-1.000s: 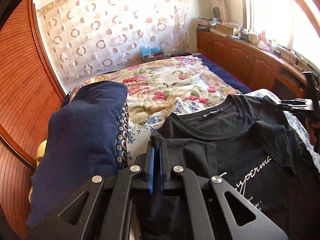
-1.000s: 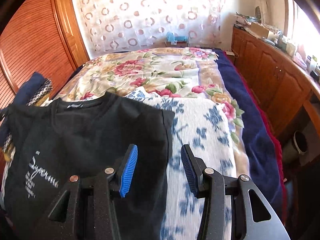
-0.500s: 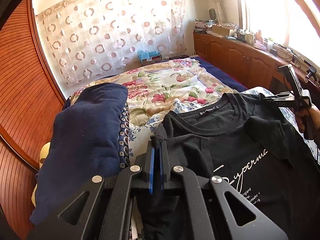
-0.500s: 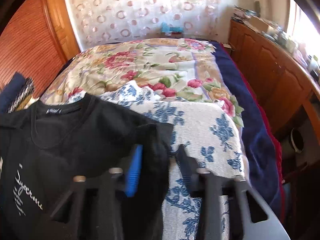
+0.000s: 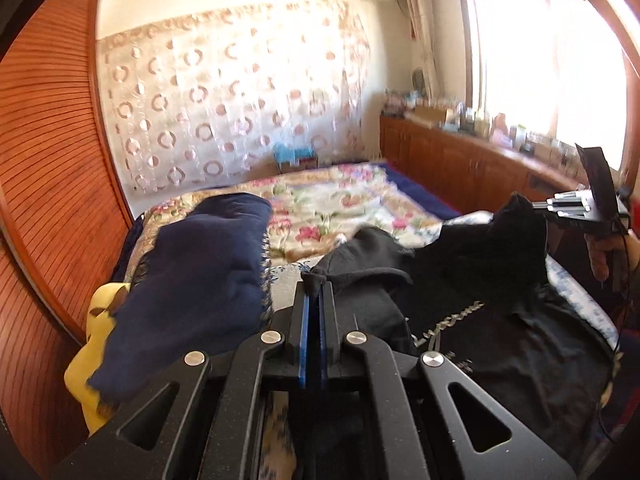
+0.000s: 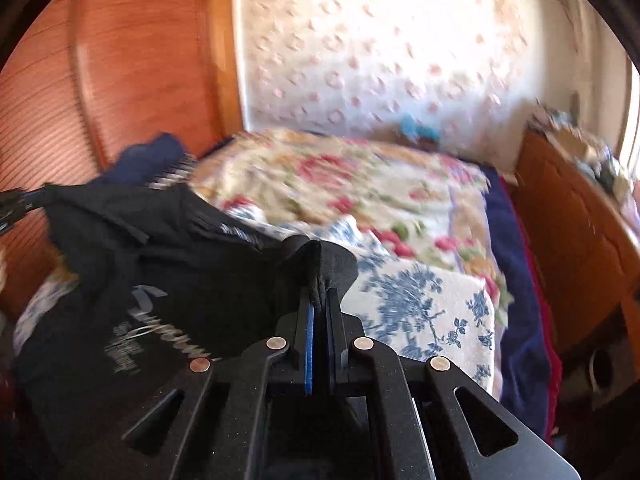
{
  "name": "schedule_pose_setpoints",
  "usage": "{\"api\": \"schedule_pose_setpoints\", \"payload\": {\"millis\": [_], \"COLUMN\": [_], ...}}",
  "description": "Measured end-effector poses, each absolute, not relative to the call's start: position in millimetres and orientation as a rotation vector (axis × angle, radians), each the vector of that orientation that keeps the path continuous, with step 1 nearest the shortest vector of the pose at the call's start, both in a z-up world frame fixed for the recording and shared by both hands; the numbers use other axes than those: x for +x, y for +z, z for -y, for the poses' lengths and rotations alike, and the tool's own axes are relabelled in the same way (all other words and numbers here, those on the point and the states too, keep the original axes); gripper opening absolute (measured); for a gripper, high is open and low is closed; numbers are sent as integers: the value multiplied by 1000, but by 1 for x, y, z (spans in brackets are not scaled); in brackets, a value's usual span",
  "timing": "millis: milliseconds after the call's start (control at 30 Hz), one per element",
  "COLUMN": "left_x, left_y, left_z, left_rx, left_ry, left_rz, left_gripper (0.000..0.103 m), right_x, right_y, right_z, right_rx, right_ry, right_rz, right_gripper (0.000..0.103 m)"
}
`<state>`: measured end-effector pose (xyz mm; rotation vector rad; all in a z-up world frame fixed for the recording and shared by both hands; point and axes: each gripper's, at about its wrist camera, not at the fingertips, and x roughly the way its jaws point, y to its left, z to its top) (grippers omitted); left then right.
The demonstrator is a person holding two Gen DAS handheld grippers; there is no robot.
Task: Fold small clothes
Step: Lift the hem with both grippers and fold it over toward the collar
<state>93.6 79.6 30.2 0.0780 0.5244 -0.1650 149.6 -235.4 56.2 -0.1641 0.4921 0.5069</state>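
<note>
Now both tools grip the same black T-shirt [image 5: 472, 280] over the bed [image 5: 340, 204]. The left tool [image 5: 313, 296] has its blue pads pressed together on a bunched corner of the cloth, at what looks like the shoulder or sleeve on that side. The right tool [image 6: 319, 300] is likewise pinched tight on a fold of black cloth at the opposite shoulder; from the left wrist view it shows at the far right as the right tool [image 5: 536, 206], with the fabric drawn up into a peak at its tips. Between the two grips the upper edge of the T-shirt [image 6: 168, 264] is raised off the bedding and sags in the middle, so its width runs from one tool to the other, while its length falls back toward the cameras, collar end away and hem end nearest. The white script print [image 5: 448, 322] faces up, with its letters running roughly across the chest. The lower body of the garment rests on a blue-and-white floral cloth [image 6: 416, 300], which lies over a floral quilt [image 6: 344, 184]. Just beside the left tool sits a dark navy bundle [image 5: 192, 280], with something yellow [image 5: 86, 364] under its near edge. A wooden cabinet [image 5: 452, 168] runs along the window side. Both views are blurred.
</note>
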Motion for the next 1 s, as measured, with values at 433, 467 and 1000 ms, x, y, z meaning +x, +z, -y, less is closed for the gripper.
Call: {"api": "schedule_pose_setpoints", "payload": {"millis": [433, 467, 1000], "left_x": [-45, -48, -85], "left_y": [-11, -15, -32], "left_z": [-125, -123, -118], "left_rx": [-18, -20, 15], "left_ry": [-111, -108, -108], "left_rz": [-562, -569, -654], "left_gripper": [5, 5, 5], "right_x": [-31, -43, -89], "right_y": [32, 29, 20], "right_z": [321, 327, 337], "right_rx": [-101, -100, -55], "right_ry": [546, 543, 507], "right_rz": [-481, -499, -584], "right_gripper": [4, 4, 4]}}
